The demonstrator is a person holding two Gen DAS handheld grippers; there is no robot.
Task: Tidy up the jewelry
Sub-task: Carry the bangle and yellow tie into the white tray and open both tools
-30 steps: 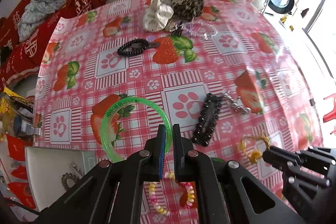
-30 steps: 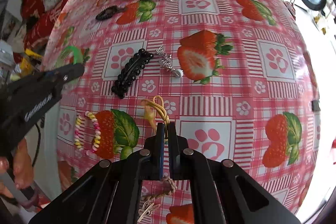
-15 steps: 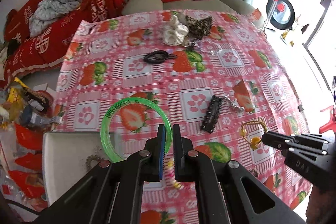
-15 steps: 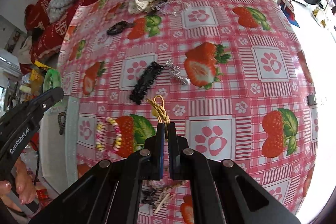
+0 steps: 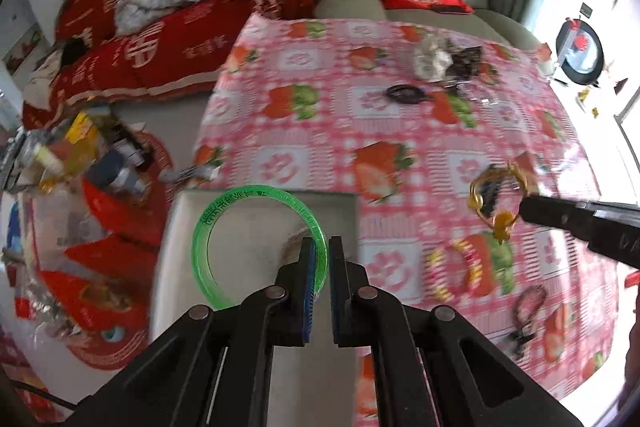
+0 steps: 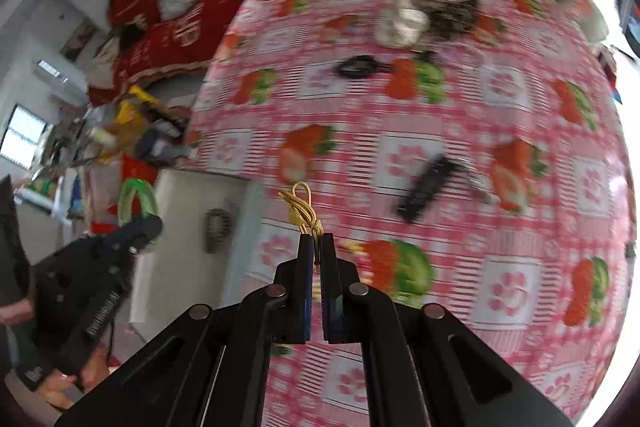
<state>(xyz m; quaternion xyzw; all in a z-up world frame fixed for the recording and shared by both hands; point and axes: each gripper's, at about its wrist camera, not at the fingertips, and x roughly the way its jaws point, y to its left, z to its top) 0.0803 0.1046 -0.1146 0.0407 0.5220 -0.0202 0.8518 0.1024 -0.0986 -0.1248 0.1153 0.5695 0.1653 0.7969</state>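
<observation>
Tabletop (image 5: 400, 131): strawberry cloth, white tray (image 5: 256, 219) at its edge.
Left gripper (image 5: 319, 251): fingers clamped on green bangle (image 5: 208, 227) above tray.
Right gripper (image 6: 316, 247): fingers clamped on yellow cord (image 6: 300, 207).

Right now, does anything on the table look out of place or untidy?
Yes. At the far edge, a white scrunchie and a dark leopard-print piece lie bunched in a heap, while the white tray holds almost nothing.

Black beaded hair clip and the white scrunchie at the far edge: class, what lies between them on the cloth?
In the right wrist view, a black oval hair tie lies between the black beaded hair clip and the white scrunchie; otherwise only tablecloth.
</observation>
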